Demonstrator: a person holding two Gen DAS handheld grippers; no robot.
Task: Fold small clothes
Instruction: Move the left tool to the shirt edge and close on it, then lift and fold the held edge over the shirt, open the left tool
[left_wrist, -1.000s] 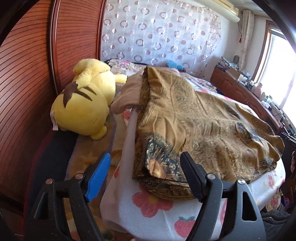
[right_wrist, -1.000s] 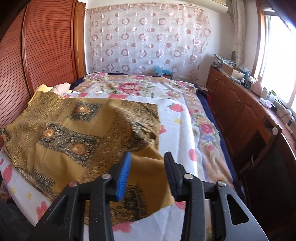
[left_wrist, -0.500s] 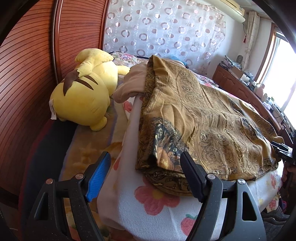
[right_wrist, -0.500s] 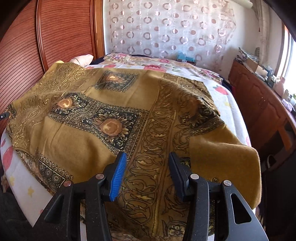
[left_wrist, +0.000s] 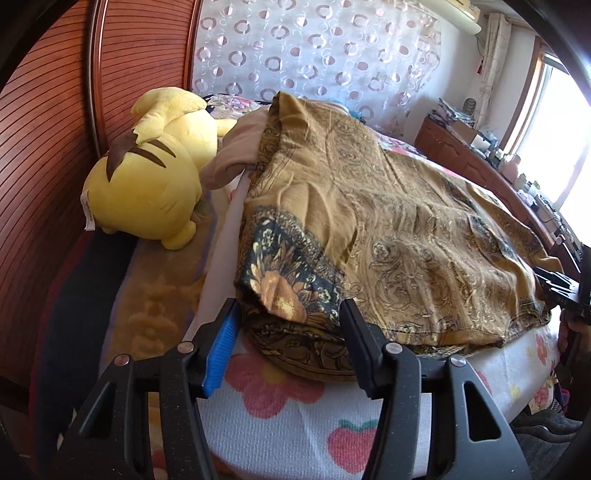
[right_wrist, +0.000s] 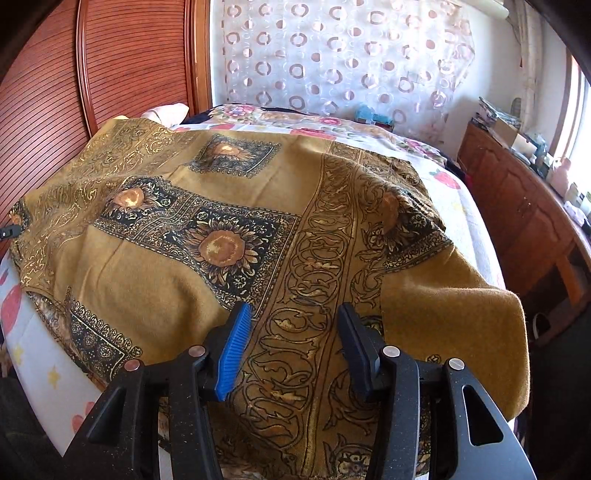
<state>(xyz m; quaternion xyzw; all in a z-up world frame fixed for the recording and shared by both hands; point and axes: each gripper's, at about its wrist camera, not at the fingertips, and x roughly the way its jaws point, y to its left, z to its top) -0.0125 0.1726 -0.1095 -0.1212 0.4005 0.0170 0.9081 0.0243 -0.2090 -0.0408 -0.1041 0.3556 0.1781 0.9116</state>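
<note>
A mustard-gold patterned cloth (left_wrist: 388, 206) with dark sunflower panels lies folded over on the bed, and it fills the right wrist view (right_wrist: 166, 288). My left gripper (left_wrist: 288, 332) straddles its near left corner. The jaws are closing, the folded corner lies between them, and I see no firm pinch. My right gripper (right_wrist: 293, 332) hovers open over the scrolled border strip at the cloth's near edge, holding nothing. It also shows at the far right of the left wrist view as the right gripper (left_wrist: 557, 291), with a hand behind it.
A yellow plush toy (left_wrist: 147, 184) and a beige pillow (left_wrist: 236, 147) lie at the bed's left, against a slatted wooden wall (left_wrist: 44, 147). The white flowered bedcover (left_wrist: 295, 424) shows under the cloth. A wooden cabinet (right_wrist: 524, 221) runs along the right, under the window.
My left gripper sank toward the cloth's corner and its jaws narrowed around it. My right gripper swung left from the cloth's right corner onto the border strip, then held still.
</note>
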